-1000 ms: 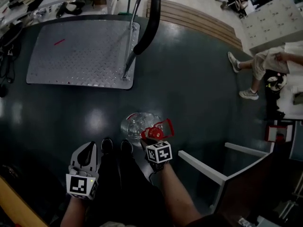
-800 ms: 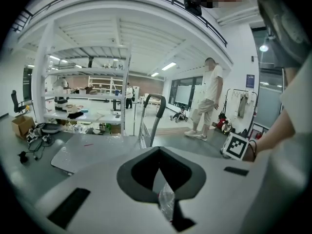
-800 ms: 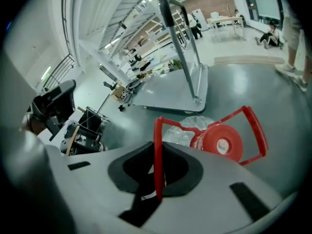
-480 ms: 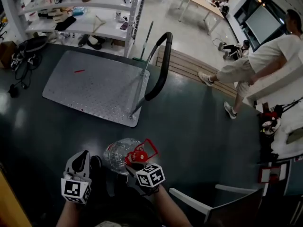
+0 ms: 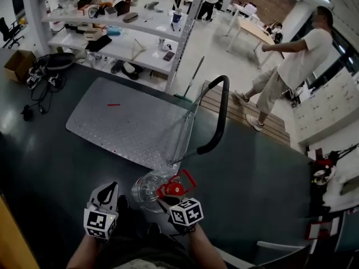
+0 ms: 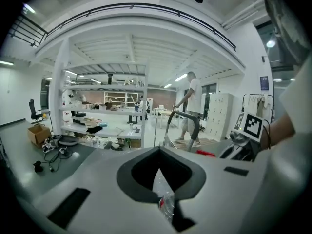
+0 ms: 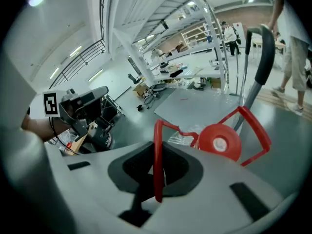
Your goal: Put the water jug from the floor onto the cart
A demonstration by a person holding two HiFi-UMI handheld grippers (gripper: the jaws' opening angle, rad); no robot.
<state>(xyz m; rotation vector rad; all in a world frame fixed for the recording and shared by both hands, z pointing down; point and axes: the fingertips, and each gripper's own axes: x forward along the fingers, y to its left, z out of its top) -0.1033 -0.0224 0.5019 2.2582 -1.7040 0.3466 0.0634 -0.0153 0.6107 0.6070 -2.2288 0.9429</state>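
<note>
The clear water jug (image 5: 148, 188) with its red cap (image 7: 219, 141) hangs off the dark floor, just before the near edge of the cart's metal platform (image 5: 126, 122). My right gripper (image 5: 171, 194) is shut on the jug's red wire handle (image 7: 157, 160), which runs between its jaws. To the jug's left, my left gripper (image 5: 108, 189) is apart from it, its jaws together with nothing held. In the left gripper view my left gripper (image 6: 158, 179) shows only a thin slit, with clear plastic seen through it. The cart's black push handle (image 5: 217, 114) rises at the platform's right end.
White shelves (image 5: 112, 27) with clutter stand behind the cart. Cables and a box (image 5: 33, 72) lie at the left. A person (image 5: 291, 66) stands at the back right near wooden boards (image 5: 269, 125). A white frame (image 5: 241, 258) is at the lower right.
Both grippers have risen and moved toward the cart. The jug has come up off the floor with the right gripper, and now hangs by the platform's near edge.
</note>
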